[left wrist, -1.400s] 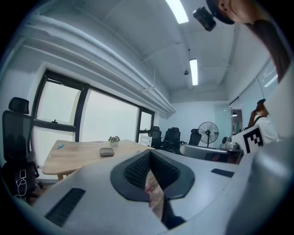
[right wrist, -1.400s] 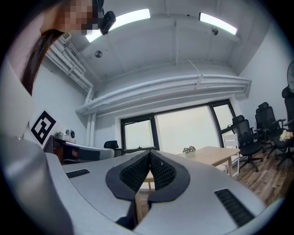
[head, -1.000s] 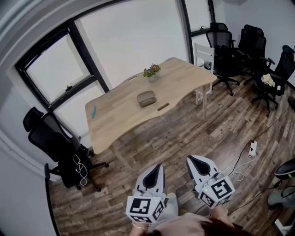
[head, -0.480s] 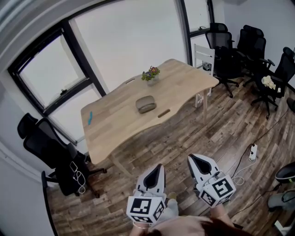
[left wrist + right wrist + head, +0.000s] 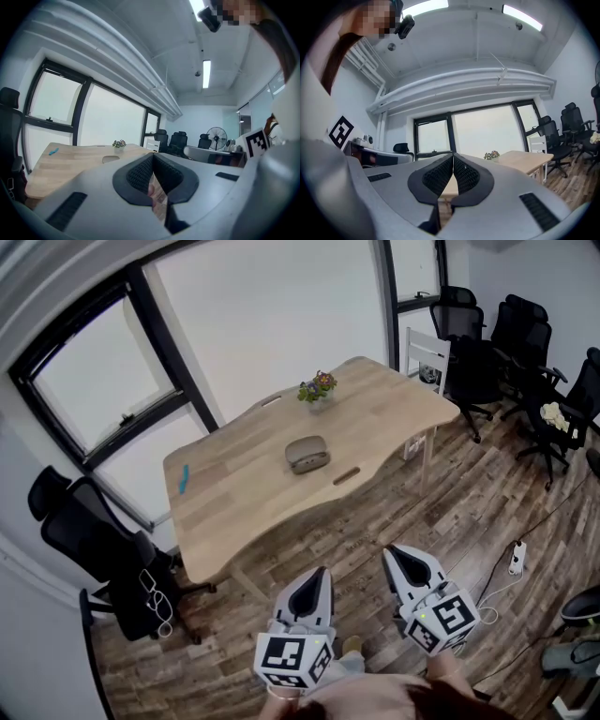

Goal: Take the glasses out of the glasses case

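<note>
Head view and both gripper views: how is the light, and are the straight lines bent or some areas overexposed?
Head view: soft daylight; the window is washed out white and its frame bows from the wide lens; the glasses case on the table is sharp. Left gripper view: strong fisheye, dark corners, the ceiling lamp glares. Right gripper view: same dark ring, curved ceiling pipes.

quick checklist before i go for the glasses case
1. Case in view on table: ok.
2. Case within reach: not ok, both grippers hang over the floor, short of the table.
3. Left gripper empty: ok, jaws together.
4. Right gripper empty: ok, jaws together.
5. Jaws open for a grasp: not ok.
6. Glasses inside: cannot tell, case looks shut.
</note>
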Motion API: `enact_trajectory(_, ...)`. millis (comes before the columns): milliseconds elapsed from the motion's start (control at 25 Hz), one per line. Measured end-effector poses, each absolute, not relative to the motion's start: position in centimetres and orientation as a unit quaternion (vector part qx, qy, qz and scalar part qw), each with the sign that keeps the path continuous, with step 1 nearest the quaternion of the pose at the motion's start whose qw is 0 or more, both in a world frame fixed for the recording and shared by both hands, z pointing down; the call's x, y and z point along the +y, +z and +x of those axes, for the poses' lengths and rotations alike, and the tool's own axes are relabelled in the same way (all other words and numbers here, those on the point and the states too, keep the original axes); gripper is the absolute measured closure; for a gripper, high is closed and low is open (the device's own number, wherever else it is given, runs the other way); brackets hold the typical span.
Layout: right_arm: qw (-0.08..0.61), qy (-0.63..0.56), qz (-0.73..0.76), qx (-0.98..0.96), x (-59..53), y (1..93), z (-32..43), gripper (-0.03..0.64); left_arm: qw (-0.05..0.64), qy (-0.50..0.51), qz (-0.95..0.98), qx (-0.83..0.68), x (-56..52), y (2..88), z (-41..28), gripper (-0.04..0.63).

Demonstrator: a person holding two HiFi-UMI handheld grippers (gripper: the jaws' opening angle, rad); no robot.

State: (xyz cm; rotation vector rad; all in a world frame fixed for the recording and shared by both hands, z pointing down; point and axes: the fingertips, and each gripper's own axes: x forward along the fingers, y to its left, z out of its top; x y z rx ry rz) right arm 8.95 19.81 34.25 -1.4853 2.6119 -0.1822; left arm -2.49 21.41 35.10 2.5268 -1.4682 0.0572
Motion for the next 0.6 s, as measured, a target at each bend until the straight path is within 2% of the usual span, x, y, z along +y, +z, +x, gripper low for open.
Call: enact_trajectory(600, 0.049, -0.039, -0.491, 0.869, 13.1, 33.8, 4.9, 0.615, 0.099, -0.001, 0.855, -0.51, 14.5, 34.7, -7.3, 0.595)
